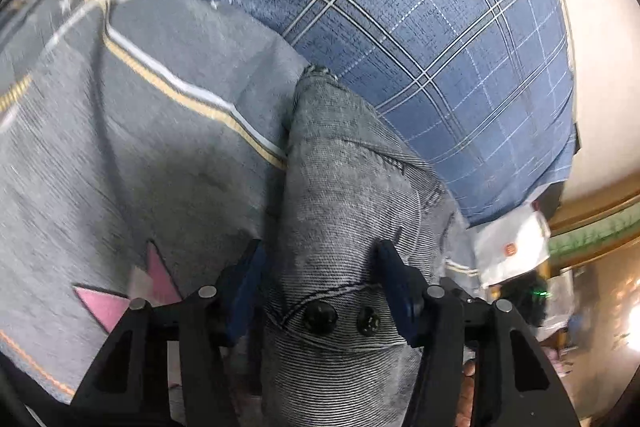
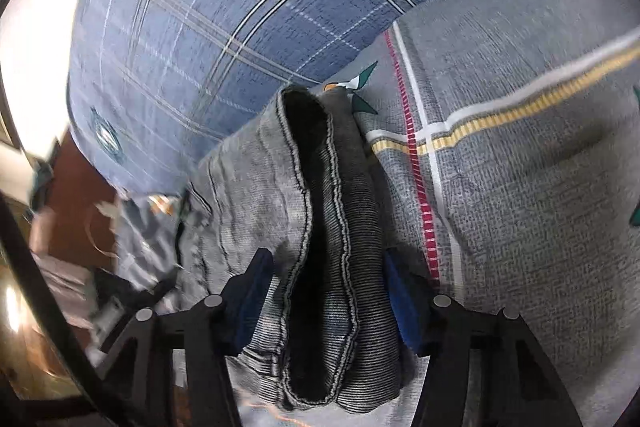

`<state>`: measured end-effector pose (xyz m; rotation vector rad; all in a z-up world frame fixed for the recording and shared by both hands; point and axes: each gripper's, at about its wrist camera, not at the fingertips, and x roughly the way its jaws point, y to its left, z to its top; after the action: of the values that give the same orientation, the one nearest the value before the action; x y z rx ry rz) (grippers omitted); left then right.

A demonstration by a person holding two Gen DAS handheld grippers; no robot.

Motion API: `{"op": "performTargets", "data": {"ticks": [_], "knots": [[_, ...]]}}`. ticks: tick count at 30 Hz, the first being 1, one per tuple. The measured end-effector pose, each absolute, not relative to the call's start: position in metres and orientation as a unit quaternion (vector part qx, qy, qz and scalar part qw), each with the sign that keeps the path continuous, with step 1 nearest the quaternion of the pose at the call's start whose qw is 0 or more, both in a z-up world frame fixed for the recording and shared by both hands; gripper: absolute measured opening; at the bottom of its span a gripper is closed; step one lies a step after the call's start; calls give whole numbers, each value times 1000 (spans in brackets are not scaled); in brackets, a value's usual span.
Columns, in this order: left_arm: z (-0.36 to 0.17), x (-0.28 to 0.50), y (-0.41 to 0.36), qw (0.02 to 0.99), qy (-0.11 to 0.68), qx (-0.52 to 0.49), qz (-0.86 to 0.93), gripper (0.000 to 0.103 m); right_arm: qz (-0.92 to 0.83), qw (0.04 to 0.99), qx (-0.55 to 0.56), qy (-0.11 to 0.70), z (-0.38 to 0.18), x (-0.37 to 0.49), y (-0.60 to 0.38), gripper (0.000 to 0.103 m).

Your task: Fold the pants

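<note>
The grey denim pants [image 1: 340, 195] lie bunched on a bed. In the left wrist view my left gripper [image 1: 320, 259] is shut on the waistband end, where two dark buttons [image 1: 320, 317] show between the blue pads [image 1: 248, 287]. The cloth runs away from it in a thick fold. In the right wrist view my right gripper [image 2: 326, 275] is shut on the pants [image 2: 320, 247] at a stitched edge, with the dark inside of an opening showing between the blue pads [image 2: 400, 299].
A grey quilt [image 1: 140, 147] with white and yellow stripes and pink shapes lies under the pants; it also shows in the right wrist view [image 2: 520, 187]. A blue plaid pillow [image 1: 420, 27] lies behind. A white bag [image 1: 512, 247] and room clutter sit beyond the bed edge.
</note>
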<state>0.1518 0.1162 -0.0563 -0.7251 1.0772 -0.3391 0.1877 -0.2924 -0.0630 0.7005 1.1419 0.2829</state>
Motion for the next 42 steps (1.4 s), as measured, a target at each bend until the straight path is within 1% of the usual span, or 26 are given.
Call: {"op": "performTargets", "data": {"ticks": [6, 7, 8, 9, 10, 11, 12, 13, 14, 15, 16, 17, 18, 19, 20, 21, 22, 25, 28, 31, 36, 40, 42], "knots": [[-63, 154, 110, 783, 504, -333, -150, 58, 116, 791, 281, 531, -57, 188, -280, 59], [-67, 155, 108, 780, 507, -336, -150, 53, 117, 792, 279, 530, -57, 189, -279, 59], [-69, 155, 109, 774, 506, -345, -159, 46, 118, 792, 277, 530, -58, 189, -279, 57], [-70, 155, 108, 771, 506, -350, -165, 44, 117, 792, 278, 531, -58, 189, -280, 52], [-69, 155, 109, 772, 504, -350, -165, 41, 121, 790, 281, 531, -59, 189, -280, 42], [-67, 155, 108, 773, 503, -348, -169, 40, 128, 788, 287, 529, -57, 186, -280, 35], [-65, 154, 107, 775, 500, -346, -172, 40, 133, 789, 288, 525, -54, 185, -280, 30], [-63, 154, 106, 778, 500, -340, -171, 40, 131, 794, 280, 524, -50, 184, -278, 29], [-64, 154, 105, 779, 501, -337, -168, 40, 129, 800, 269, 521, -46, 183, -276, 29], [-66, 155, 105, 778, 503, -338, -167, 43, 128, 799, 271, 522, -47, 184, -275, 29], [-70, 157, 107, 774, 505, -346, -161, 49, 126, 792, 282, 527, -52, 185, -277, 32], [-72, 157, 108, 771, 507, -351, -159, 50, 127, 785, 295, 530, -57, 187, -279, 33], [-75, 157, 109, 769, 507, -355, -162, 46, 130, 779, 307, 530, -62, 188, -282, 33], [-73, 156, 109, 771, 502, -353, -168, 37, 132, 779, 311, 527, -61, 188, -284, 31], [-69, 155, 107, 775, 500, -346, -172, 34, 135, 783, 304, 526, -59, 189, -282, 28], [-62, 153, 105, 780, 496, -338, -175, 28, 136, 790, 294, 521, -55, 187, -279, 20], [-54, 150, 103, 787, 490, -330, -177, 26, 136, 797, 289, 513, -49, 185, -277, 17], [-30, 138, 99, 800, 475, -313, -189, 23, 161, 818, 275, 479, -23, 173, -269, 14], [-4, 117, 99, 811, 462, -298, -199, 23, 170, 835, 254, 457, 3, 154, -262, 14], [15, 90, 105, 826, 436, -292, -207, 23, 183, 843, 264, 431, 19, 128, -261, 14], [14, 41, 112, 830, 434, -286, -202, 23, 193, 845, 266, 422, 30, 74, -251, 14], [1, 1, 113, 838, 432, -271, -193, 23, 185, 848, 257, 425, 31, 35, -242, 14], [-6, -7, 114, 837, 436, -271, -190, 23, 177, 851, 247, 428, 30, 23, -238, 14]]}}
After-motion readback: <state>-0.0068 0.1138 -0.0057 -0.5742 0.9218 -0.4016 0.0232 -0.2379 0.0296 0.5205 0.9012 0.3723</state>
